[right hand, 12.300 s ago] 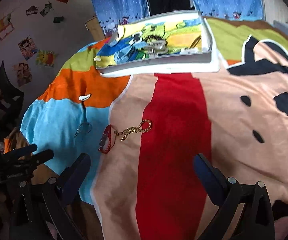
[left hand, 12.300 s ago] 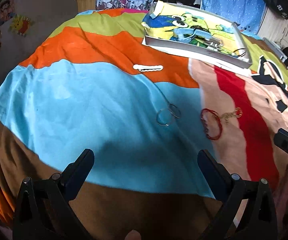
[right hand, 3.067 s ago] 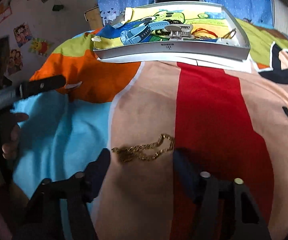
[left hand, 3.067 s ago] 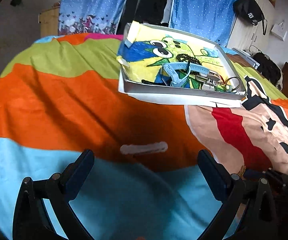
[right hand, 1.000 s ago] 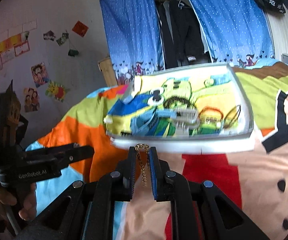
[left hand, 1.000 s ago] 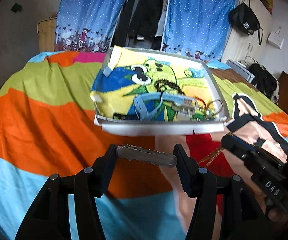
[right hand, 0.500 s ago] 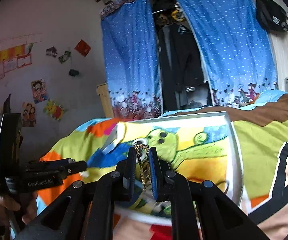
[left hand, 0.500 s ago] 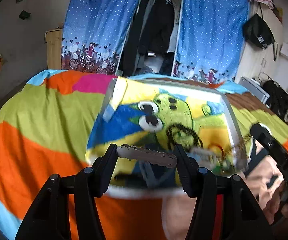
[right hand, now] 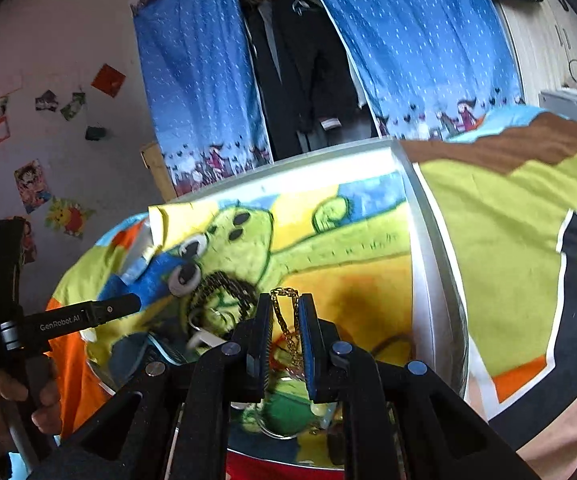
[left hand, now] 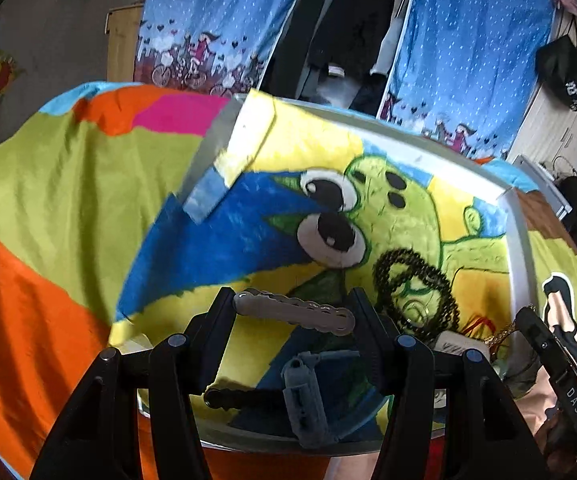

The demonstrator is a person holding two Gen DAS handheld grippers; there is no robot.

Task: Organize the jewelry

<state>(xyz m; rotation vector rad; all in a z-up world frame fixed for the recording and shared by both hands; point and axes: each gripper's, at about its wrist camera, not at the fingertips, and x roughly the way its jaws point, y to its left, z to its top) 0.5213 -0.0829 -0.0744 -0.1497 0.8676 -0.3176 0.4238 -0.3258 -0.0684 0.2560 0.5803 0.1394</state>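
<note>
Left gripper [left hand: 294,314]: clamped end to end on a pale scalloped hair clip [left hand: 294,312], carried lower centre of the left wrist view, above the near part of the tray [left hand: 518,236]. Right gripper [right hand: 284,320]: nearly together, pinching a gold chain [right hand: 284,312], one loop above the pads, the rest dangling below; seen lower centre of the right wrist view, also over the tray. Tray: silver-rimmed, lined with a green cartoon cloth [left hand: 388,208], resting on a multicoloured bedspread [left hand: 48,184]. Already inside: black bead string [left hand: 412,292] centre right, grey watch strap [left hand: 304,396] at the near edge, red cord [left hand: 476,324] and other small pieces, too blurred to name. Step in hand, judged: depositing both pieces in the tray. Advised: lower each close to the cloth before parting the pads; place clip on a bare patch of lining, clear of the strap; set chain apart from beads and cord to avoid tangling; let the dangling end settle first, then release.
</note>
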